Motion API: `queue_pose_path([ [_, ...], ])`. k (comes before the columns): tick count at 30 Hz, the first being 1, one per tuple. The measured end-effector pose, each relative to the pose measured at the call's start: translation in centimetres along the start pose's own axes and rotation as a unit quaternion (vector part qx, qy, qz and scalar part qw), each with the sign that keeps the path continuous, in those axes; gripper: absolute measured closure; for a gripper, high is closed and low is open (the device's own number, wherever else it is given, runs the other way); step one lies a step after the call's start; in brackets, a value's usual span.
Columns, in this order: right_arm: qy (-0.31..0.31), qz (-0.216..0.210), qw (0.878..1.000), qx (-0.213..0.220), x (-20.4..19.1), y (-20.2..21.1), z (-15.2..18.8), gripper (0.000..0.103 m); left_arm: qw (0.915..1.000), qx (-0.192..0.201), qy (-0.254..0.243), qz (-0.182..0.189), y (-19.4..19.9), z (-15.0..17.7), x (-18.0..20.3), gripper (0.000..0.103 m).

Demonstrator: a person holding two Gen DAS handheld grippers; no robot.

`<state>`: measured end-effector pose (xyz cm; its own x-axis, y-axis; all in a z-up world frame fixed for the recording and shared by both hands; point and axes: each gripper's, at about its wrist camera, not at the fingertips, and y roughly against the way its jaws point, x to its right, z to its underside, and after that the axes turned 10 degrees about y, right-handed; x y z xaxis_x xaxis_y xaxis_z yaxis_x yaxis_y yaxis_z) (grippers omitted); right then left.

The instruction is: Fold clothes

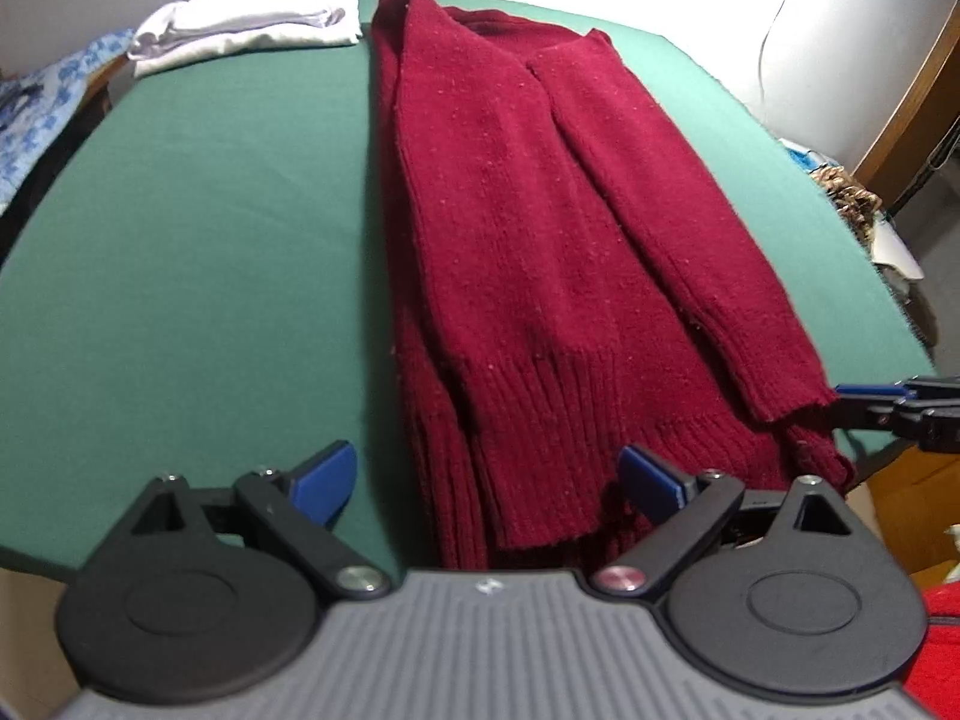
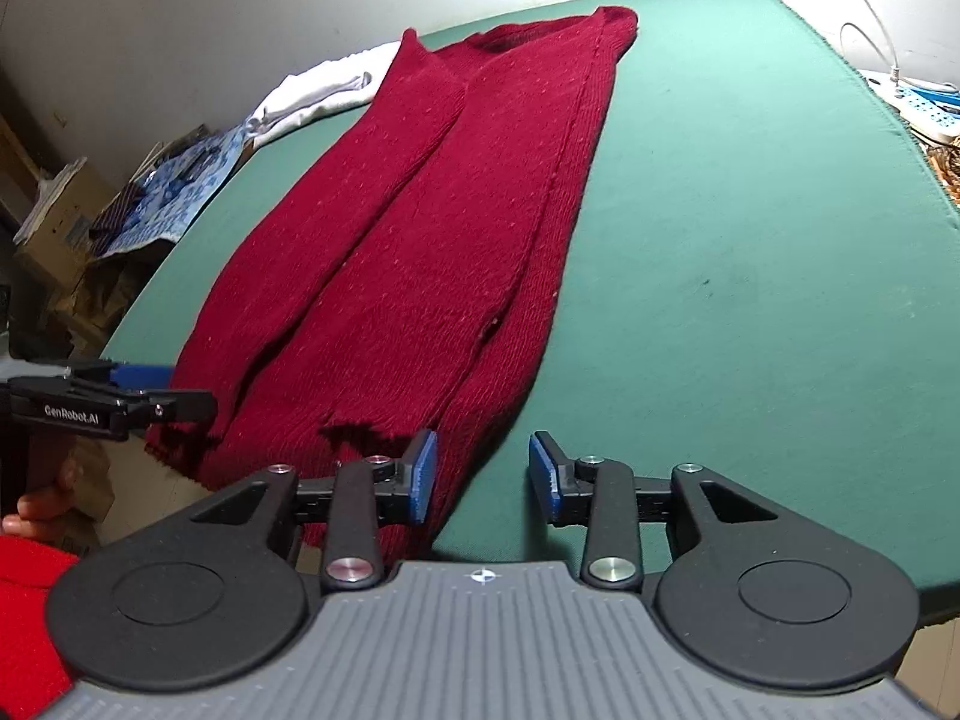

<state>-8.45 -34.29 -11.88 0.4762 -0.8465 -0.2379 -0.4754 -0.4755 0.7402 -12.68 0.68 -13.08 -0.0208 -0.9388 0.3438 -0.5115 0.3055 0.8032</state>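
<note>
A dark red knit sweater (image 1: 540, 252) (image 2: 408, 252) lies lengthwise on the green table (image 1: 180, 240) (image 2: 750, 300), both sleeves folded in over its body. Its ribbed hem is at the near edge. My left gripper (image 1: 489, 474) hovers open and wide at that hem, with the ribbing showing between its blue pads; the right wrist view shows it from the side (image 2: 138, 390). My right gripper (image 2: 483, 474) is open at the sweater's near right corner, its left pad over the cloth edge and its right pad over bare table. In the left wrist view it shows at the far right (image 1: 870, 402).
A folded white cloth (image 1: 246, 21) (image 2: 324, 90) rests at the table's far left corner. Blue patterned fabric (image 1: 36, 108) (image 2: 174, 192) and boxes lie beyond the left edge. A power strip (image 2: 924, 108) and clutter sit off the right edge. A person's hand (image 2: 42, 504) and red sleeve (image 2: 30, 618) are near.
</note>
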Motion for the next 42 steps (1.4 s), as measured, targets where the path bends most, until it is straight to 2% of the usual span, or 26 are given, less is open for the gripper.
queue_pose_path([
  [3,-0.011,-0.01,1.0,0.001,0.0,-0.1,0.1,0.064,0.9999,-0.009,0.005,0.013,-0.2,0.0,-0.2,0.007],
  [6,-0.026,-0.026,0.999,0.002,0.0,-0.4,0.1,0.058,0.9985,-0.017,0.025,0.045,-0.6,-0.3,-0.2,0.007],
  [12,-0.027,-0.043,0.999,0.002,-1.0,-0.9,-0.1,0.057,0.998,-0.023,0.012,0.058,-1.2,-0.2,0.6,0.004],
  [15,-0.022,-0.037,0.999,0.003,-1.5,-1.1,-0.3,0.056,0.9974,-0.028,0.01,0.066,-1.4,-0.6,0.6,0.003],
  [18,-0.042,-0.04,0.998,0.007,-1.3,-1.2,-0.4,0.056,0.9958,-0.029,0.034,0.08,-1.5,-0.7,0.2,0.003],
  [19,-0.052,-0.036,0.998,0.008,-1.1,-1.2,-0.4,0.058,0.997,-0.025,0.028,0.068,-1.6,-0.8,0.4,0.003],
  [21,-0.069,-0.027,0.997,0.011,-0.9,-1.3,-0.4,0.065,0.9988,-0.016,0.015,0.044,-1.7,-1.0,0.8,0.015],
  [22,-0.075,-0.021,0.997,0.011,-1.0,-1.4,-0.5,0.068,0.9998,-0.007,-0.003,0.02,-1.6,-0.9,1.2,0.026],
  [23,-0.079,-0.016,0.997,0.012,-1.0,-1.4,-0.4,0.072,0.9998,-0.003,-0.017,0.005,-1.6,-0.9,1.5,0.031],
  [26,-0.085,-0.007,0.996,0.014,-1.2,-1.2,-0.1,0.075,0.9996,-0.007,-0.018,0.021,-1.6,-0.8,1.2,0.022],
  [28,-0.087,-0.001,0.996,0.016,-1.3,-1.1,0.1,0.076,0.9995,-0.006,-0.017,0.025,-1.6,-0.8,1.2,0.023],
  [30,-0.086,0.006,0.996,0.016,-1.5,-1.2,0.1,0.08,0.9994,-0.001,-0.028,0.02,-1.5,-0.5,1.4,0.037],
  [31,-0.084,0.011,0.996,0.016,-1.6,-1.2,0.1,0.081,0.9992,0.001,-0.037,0.017,-1.5,-0.5,1.5,0.051],
  [32,-0.083,0.015,0.996,0.017,-1.7,-1.2,0.1,0.083,0.9989,0.003,-0.046,0.014,-1.5,-0.5,1.5,0.055],
  [37,-0.069,0.039,0.997,0.02,-2.6,-1.5,0.1,0.083,0.9983,0.003,-0.047,0.035,-1.4,-0.7,0.6,0.058],
  [42,-0.071,0.057,0.996,0.026,-3.6,-1.7,0.2,0.072,0.9966,-0.004,-0.055,0.062,-1.8,-1.2,0.0,0.063],
])
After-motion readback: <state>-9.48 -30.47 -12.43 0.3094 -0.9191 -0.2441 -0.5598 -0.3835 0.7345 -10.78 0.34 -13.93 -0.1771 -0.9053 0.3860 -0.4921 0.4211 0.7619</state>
